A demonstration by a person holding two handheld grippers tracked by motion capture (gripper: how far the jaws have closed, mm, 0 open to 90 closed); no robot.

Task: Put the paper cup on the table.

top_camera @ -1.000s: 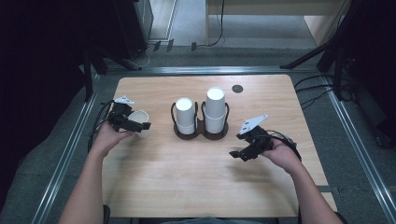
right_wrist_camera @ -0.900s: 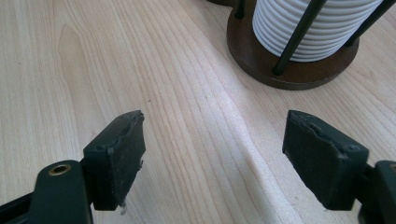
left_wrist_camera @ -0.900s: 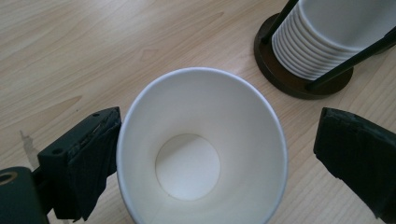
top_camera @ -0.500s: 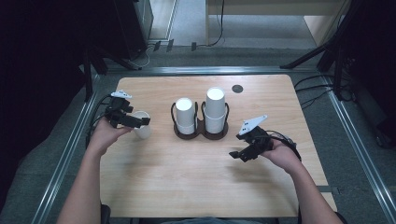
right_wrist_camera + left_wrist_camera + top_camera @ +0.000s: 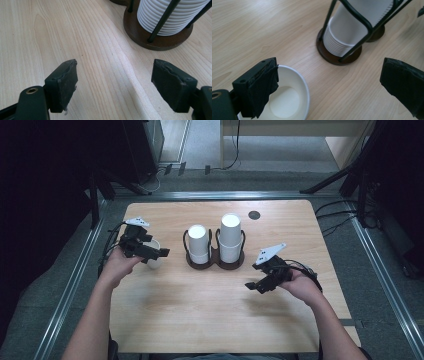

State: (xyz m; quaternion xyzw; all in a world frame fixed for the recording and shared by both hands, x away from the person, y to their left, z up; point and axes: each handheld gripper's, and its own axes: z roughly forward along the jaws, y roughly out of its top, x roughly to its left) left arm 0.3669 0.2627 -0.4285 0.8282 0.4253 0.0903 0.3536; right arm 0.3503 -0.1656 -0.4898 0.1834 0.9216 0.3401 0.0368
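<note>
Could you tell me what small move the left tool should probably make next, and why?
Probably shift the left tool sideways to centre it on the single paper cup, then close. Its jaws stand wide open, and one jaw sits at the cup's rim while the other is far off over bare table.

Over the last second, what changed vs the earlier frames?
The left gripper lifted off the single paper cup and drew slightly back, jaws wide; the cup sits upright on the table, one jaw over its rim. The right gripper stayed put, open and empty. The cup holder and its two stacks are unchanged.
</note>
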